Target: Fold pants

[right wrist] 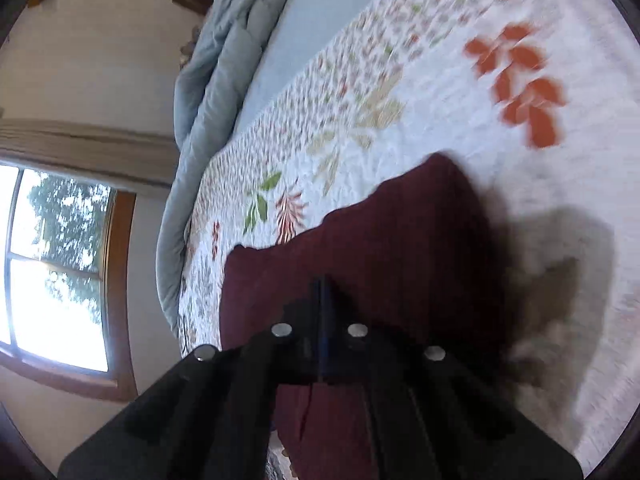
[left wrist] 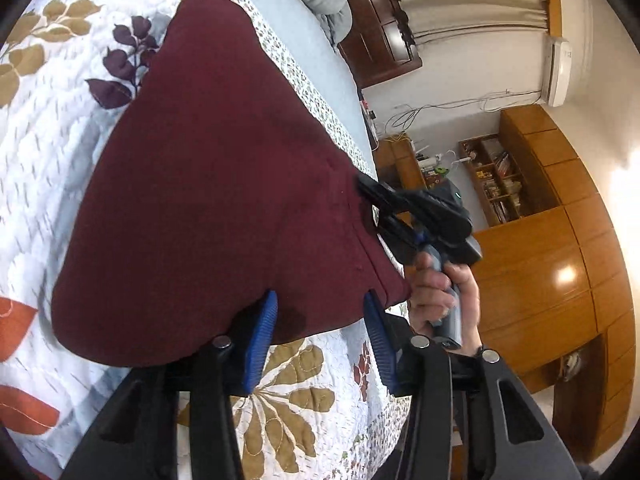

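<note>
A: While the maroon pants [left wrist: 208, 184] hang lifted over the quilt [left wrist: 52, 184], where's my grip?

B: My right gripper [left wrist: 370, 196] is pinched on their right edge. My left gripper [left wrist: 320, 328] gapes beneath the near hem, blue pads [left wrist: 262, 340] apart, holding nothing. The cloth runs away from me toward the pillows. Its underside is hidden.
</note>
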Motion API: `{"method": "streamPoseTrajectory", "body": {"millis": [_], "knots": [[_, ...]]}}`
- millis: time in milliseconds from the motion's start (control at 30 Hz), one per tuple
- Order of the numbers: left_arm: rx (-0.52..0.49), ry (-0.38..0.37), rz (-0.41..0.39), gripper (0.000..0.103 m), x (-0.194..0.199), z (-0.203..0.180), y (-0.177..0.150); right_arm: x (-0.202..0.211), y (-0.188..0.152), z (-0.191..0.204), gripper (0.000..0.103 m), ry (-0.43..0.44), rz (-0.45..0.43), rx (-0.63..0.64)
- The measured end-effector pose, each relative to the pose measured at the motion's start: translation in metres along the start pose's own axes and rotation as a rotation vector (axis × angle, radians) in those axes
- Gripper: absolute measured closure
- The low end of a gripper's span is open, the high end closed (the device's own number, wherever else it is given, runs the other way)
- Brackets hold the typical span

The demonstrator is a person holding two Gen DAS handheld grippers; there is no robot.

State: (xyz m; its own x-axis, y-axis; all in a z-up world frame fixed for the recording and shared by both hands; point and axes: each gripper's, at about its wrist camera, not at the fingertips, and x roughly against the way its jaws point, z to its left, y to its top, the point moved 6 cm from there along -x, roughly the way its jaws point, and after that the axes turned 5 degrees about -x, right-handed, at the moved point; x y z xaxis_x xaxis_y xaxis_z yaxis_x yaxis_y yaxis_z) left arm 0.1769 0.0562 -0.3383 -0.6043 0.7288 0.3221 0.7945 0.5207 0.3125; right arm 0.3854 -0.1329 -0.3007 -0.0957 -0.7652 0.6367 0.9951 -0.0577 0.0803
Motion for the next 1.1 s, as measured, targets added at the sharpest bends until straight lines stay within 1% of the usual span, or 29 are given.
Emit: {"method": "streamPoseTrajectory", "body": {"millis": [33,100,167,200,233,267,300,367,400,433,500,567,600,633,667,700,733,767,800,833,867,933,967,1000,1033,1067,1100], "knots": [[-0.003,-0.001,0.001,0.057,0.0,0.002,-0.001,0.008,-0.004,0.002,0.095,0.013,-0.003,0.012],[-0.001,-0.006,0.0,0.056,0.003,0.004,0.0,0.031,-0.03,0.017,0.095,0.069,0.009,0.081],[0.002,-0.007,-0.001,0.055,0.006,0.007,0.001,0.046,-0.056,0.022,0.095,0.085,0.022,0.139],[0.004,-0.008,-0.001,0.053,0.008,0.008,0.003,0.047,-0.064,0.018,0.095,0.075,0.026,0.146],[0.006,-0.006,-0.001,0.051,0.007,0.007,0.002,0.046,-0.072,0.008,0.095,0.055,0.037,0.143],[0.006,-0.001,-0.002,0.05,0.006,0.006,0.002,0.039,-0.077,-0.008,0.103,-0.006,0.047,0.139],[0.006,0.0,-0.002,0.046,0.009,0.006,0.001,0.037,-0.08,-0.025,0.103,-0.046,0.049,0.137],[0.019,0.009,0.0,0.045,0.007,0.001,0.0,0.039,-0.08,-0.041,0.103,0.01,0.055,0.088],[0.017,0.021,-0.004,0.043,0.008,-0.001,0.001,0.047,-0.077,-0.042,0.103,0.041,0.03,0.051],[0.013,0.035,-0.01,0.038,0.01,-0.006,0.002,0.052,-0.077,-0.039,0.103,0.041,0.01,0.055],[-0.003,0.058,-0.023,0.033,0.02,-0.019,0.0,0.069,-0.08,-0.035,0.094,0.034,-0.028,0.054],[-0.02,0.067,-0.035,0.03,0.032,-0.031,-0.006,0.089,-0.088,-0.035,0.074,0.038,-0.058,0.041],[-0.027,0.078,-0.046,0.026,0.041,-0.039,-0.012,0.105,-0.099,-0.035,0.064,0.026,-0.082,0.04],[-0.032,0.102,-0.051,0.022,0.048,-0.044,-0.019,0.115,-0.108,-0.035,0.047,0.01,-0.098,0.037],[-0.04,0.136,-0.051,0.021,0.057,-0.05,-0.028,0.13,-0.122,-0.035,0.036,-0.003,-0.12,0.038],[-0.067,0.186,-0.052,0.02,0.068,-0.06,-0.042,0.138,-0.135,-0.033,0.033,-0.004,-0.133,0.052],[-0.103,0.236,-0.058,0.019,0.079,-0.07,-0.055,0.149,-0.156,-0.029,0.028,-0.016,-0.141,0.08],[-0.149,0.29,-0.077,0.018,0.092,-0.083,-0.069,0.158,-0.178,-0.025,0.023,-0.043,-0.151,0.108],[-0.193,0.334,-0.09,0.015,0.102,-0.095,-0.081,0.165,-0.196,-0.022,0.018,-0.064,-0.165,0.131],[-0.248,0.402,-0.105,0.013,0.113,-0.108,-0.096,0.171,-0.213,-0.02,0.011,-0.087,-0.179,0.151],[-0.285,0.445,-0.116,0.012,0.121,-0.117,-0.107,0.175,-0.231,-0.014,0.011,-0.118,-0.195,0.173],[-0.359,0.586,-0.154,0.01,0.144,-0.141,-0.135,0.186,-0.275,-0.01,0.01,-0.21,-0.23,0.225],[-0.381,0.653,-0.169,0.01,0.153,-0.151,-0.149,0.187,-0.287,-0.006,0.01,-0.243,-0.237,0.244],[-0.403,0.713,-0.182,0.01,0.16,-0.16,-0.159,0.192,-0.308,-0.003,0.01,-0.288,-0.254,0.272],[-0.419,0.758,-0.196,0.01,0.169,-0.16,-0.168,0.196,-0.324,0.002,0.01,-0.328,-0.268,0.301],[-0.439,0.817,-0.216,0.01,0.176,-0.168,-0.177,0.197,-0.335,0.006,0.009,-0.358,-0.275,0.325],[-0.482,0.893,-0.237,0.009,0.184,-0.18,-0.191,0.201,-0.349,0.014,0.008,-0.407,-0.292,0.36]]}}
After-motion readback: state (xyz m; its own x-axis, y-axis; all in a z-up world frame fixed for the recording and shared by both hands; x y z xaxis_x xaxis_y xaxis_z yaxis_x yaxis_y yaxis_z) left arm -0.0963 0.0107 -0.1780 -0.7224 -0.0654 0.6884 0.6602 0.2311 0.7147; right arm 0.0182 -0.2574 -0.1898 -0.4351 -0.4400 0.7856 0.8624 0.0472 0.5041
